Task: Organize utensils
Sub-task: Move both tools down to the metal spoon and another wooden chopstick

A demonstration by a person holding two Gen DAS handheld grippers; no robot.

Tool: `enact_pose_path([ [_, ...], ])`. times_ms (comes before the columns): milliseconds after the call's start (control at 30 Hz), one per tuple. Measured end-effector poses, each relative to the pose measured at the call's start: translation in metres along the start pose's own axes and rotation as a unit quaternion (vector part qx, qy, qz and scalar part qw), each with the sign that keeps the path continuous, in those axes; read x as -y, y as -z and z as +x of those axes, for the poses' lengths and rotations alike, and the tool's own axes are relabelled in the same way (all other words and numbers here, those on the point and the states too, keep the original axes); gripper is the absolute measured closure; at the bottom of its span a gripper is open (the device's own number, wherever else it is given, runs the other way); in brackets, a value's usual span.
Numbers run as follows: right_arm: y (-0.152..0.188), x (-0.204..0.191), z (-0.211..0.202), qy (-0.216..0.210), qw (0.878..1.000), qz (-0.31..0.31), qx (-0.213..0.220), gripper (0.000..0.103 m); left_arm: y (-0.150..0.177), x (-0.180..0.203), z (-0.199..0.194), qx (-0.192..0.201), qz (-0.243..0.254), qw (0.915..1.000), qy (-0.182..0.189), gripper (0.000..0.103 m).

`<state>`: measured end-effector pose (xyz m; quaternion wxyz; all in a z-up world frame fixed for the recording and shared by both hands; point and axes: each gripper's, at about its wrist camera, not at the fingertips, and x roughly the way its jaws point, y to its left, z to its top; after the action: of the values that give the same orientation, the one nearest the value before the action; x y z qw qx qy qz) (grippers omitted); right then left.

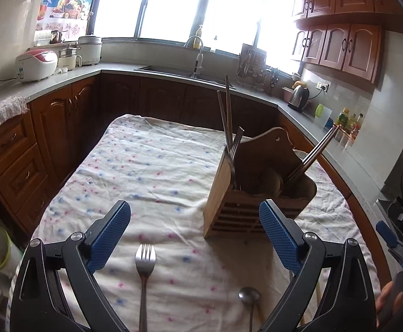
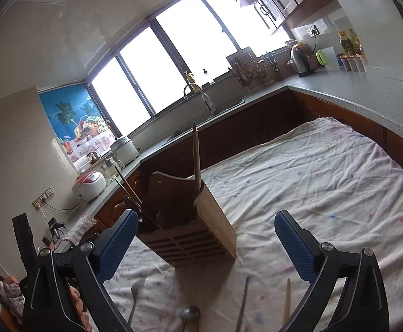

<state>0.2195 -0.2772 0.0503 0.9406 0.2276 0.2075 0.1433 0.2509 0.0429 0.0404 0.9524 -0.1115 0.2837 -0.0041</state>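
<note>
Left gripper low over the table cloth, aimed forward and down, fingers wide apart, nothing between pads. Fork flat on cloth between left finger and centre, tines pointing away, handle running under camera. Spoon next right, bowl up, lying near inner side of right finger. Wooden utensil holder upright on cloth just ahead, right of centre: chopsticks and a fork standing in left compartment, more chopsticks leaning out at right.

Right gripper higher, tilted, pointing at holder from its right side, fingers spread wide, empty. Below it on cloth: fork, spoon, dark chopstick, wooden chopstick, all loose and apart. Single chopstick standing upright in holder's near compartment.
</note>
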Motion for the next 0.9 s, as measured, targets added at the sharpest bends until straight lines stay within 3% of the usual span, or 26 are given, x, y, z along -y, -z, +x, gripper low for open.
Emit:
enact_pose_path([
  [433, 0.044, 0.021, -0.069, 0.076, 0.996, -0.021, -0.033, 0.003, 0.063, 0.008, -0.034, -0.045, 0.008, 0.9989, 0.014, 0.007],
  [900, 0.083, 0.026, -0.079, 0.079, 0.994, -0.021, -0.071, 0.003, 0.1, 0.01, -0.038, -0.077, 0.012, 0.9968, 0.019, 0.007],
])
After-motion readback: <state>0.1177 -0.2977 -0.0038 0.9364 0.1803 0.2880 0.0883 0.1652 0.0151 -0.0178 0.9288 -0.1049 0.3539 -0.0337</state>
